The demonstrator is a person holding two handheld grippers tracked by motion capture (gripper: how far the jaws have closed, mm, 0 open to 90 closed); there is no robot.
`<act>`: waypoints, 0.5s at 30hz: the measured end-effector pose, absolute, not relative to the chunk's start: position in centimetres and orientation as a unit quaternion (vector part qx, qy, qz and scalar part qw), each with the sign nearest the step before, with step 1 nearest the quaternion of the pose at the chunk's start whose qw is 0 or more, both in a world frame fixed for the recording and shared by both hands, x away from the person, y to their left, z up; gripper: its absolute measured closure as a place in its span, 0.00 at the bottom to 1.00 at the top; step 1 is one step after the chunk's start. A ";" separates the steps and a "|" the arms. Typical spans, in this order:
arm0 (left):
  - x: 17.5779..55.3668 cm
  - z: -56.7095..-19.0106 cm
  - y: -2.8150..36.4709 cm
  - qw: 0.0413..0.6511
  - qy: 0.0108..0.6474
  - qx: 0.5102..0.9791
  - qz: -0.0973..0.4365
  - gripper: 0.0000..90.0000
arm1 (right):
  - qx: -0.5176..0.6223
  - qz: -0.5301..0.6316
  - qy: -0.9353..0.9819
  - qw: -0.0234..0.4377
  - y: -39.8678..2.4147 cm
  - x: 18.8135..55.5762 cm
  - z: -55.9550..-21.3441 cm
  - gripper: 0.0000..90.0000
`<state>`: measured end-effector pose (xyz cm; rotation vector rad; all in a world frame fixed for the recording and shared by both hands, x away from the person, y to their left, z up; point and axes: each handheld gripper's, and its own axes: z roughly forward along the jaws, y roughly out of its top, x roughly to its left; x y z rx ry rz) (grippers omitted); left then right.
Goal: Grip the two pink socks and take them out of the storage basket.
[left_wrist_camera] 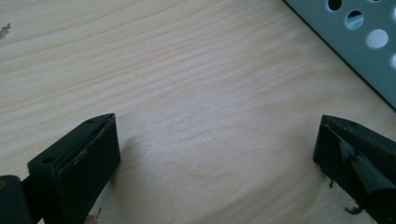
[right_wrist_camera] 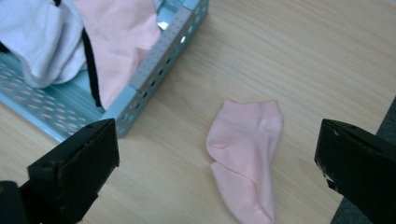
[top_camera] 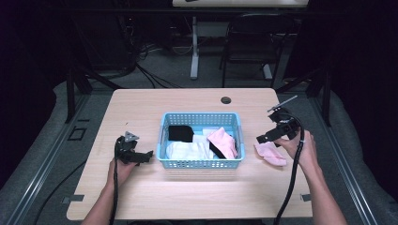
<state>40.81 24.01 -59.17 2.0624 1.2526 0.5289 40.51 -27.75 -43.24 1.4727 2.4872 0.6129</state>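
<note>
The right hand-held gripper (right_wrist_camera: 217,172) hovers wide open and empty over a soft pink sock (right_wrist_camera: 246,151) lying flat on the table (top_camera: 197,192), just right of the perforated blue plastic basket (top_camera: 201,163). Thin, limp knit could slip or bunch. The left hand-held gripper (left_wrist_camera: 217,163), left of the basket, gapes empty too.

Matt wood table (top_camera: 197,192), cloth sock (right_wrist_camera: 245,149).

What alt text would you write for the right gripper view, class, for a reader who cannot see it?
A pink sock lies flat on the wooden table between the right gripper's open black jaws. At upper left, a blue perforated basket holds white and pink socks.
</note>
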 end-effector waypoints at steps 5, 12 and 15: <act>40.8 -59.2 24.0 0.329 0.479 0.788 0.202 0.01 | 0.466 0.214 0.852 0.100 -25.4 40.0 -41.7 0.01; 40.8 -59.2 24.0 0.330 0.480 0.788 0.202 0.01 | 0.445 0.223 0.861 0.101 -23.7 39.9 -41.0 0.01; 40.8 -59.2 24.0 0.329 0.479 0.788 0.202 0.01 | 0.436 0.218 0.868 0.098 -22.5 40.2 -41.0 0.01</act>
